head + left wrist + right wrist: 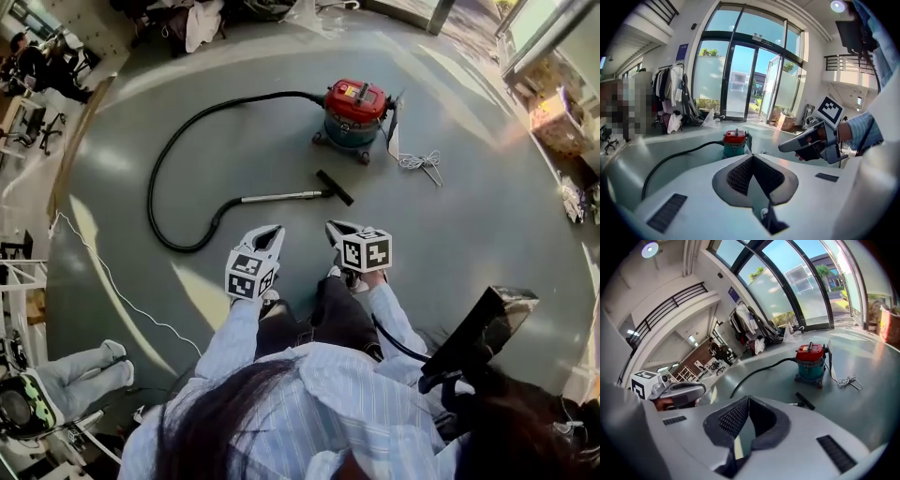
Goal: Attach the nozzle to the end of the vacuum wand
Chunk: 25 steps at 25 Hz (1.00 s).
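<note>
A red and teal vacuum cleaner point(356, 112) stands on the grey floor, and its black hose point(173, 159) loops round to the left. The silver wand point(279, 197) lies on the floor with the flat black nozzle point(335, 187) at its end. My left gripper point(271, 230) and right gripper point(332, 228) hang side by side above the floor, nearer to me than the wand. Both are shut and hold nothing. In the right gripper view the nozzle point(805, 400) and the vacuum cleaner point(812, 362) lie ahead. The left gripper view shows the vacuum cleaner point(736, 142) beyond the shut jaws.
A white power cord point(417, 163) lies coiled right of the vacuum cleaner. A thin white cable point(112, 281) runs over the floor at the left. A person's legs point(80, 370) show at the lower left. Glass doors point(740, 84) and a clothes rack point(670, 98) stand beyond.
</note>
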Each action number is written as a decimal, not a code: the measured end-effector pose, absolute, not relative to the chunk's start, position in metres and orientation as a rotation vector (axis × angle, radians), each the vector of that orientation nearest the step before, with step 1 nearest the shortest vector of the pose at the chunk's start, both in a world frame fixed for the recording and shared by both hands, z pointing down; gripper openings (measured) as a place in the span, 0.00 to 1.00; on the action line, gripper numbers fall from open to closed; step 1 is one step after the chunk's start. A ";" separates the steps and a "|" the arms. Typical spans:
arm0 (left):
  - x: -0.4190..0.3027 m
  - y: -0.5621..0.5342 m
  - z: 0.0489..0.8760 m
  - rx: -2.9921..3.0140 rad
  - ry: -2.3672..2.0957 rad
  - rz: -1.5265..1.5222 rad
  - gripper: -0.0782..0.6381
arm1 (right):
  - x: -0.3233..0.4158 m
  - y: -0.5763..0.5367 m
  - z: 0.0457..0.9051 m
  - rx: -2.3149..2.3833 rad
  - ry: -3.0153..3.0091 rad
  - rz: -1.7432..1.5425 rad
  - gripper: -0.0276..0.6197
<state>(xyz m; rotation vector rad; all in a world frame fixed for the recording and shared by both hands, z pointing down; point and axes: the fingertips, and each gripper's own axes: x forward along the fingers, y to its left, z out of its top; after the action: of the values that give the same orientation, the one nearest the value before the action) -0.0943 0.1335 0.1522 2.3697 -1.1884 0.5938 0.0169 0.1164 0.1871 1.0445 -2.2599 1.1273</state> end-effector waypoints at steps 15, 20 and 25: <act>-0.250 0.262 0.156 2.487 -0.965 0.560 0.12 | -0.122 0.249 0.188 1.308 -2.200 1.157 0.05; -0.270 0.284 0.153 2.451 -0.954 0.421 0.12 | -0.138 0.286 0.180 1.342 -2.163 1.097 0.05; -0.248 0.292 0.128 2.453 -0.949 0.344 0.12 | -0.129 0.305 0.163 1.327 -2.172 1.084 0.05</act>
<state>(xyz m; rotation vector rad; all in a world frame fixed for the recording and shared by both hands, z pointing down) -0.2477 0.2919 0.1281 2.4529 -0.9487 0.3436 -0.1290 0.3046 0.1631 1.3265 -2.1725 1.0842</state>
